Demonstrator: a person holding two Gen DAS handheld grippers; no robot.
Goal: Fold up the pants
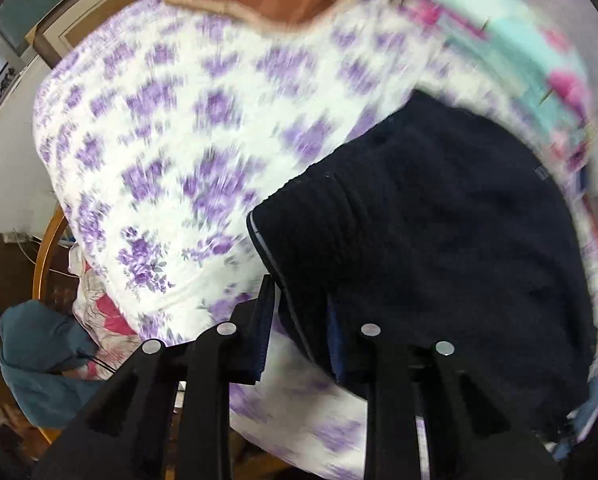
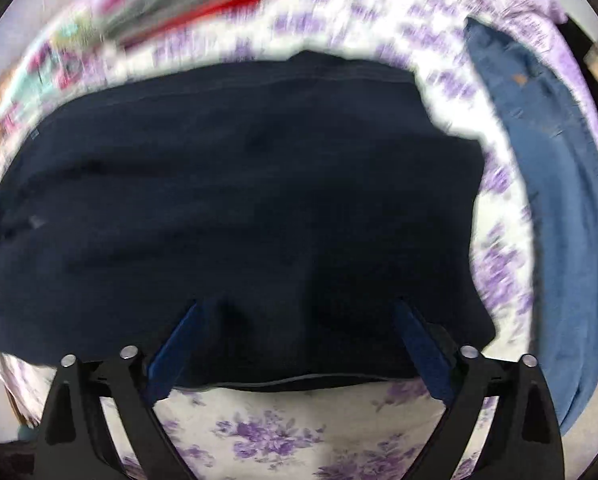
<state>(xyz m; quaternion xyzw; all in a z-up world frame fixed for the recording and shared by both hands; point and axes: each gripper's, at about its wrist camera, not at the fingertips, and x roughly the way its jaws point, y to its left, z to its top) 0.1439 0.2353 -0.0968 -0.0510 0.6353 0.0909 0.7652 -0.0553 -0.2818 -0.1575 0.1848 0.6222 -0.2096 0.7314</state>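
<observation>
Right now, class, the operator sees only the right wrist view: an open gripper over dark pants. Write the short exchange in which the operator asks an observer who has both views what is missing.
Operator: Where is my left gripper?
Observer: The left gripper is open, and the piped edge of the navy pants runs between its fingers.
Operator: What lies past that side of the bed?
Observer: A teal bundle sits lower down, beyond the edge of the floral bedspread.
Operator: Any furniture there?
Observer: A curved wooden frame stands beside the bed, next to the bundle.
</observation>
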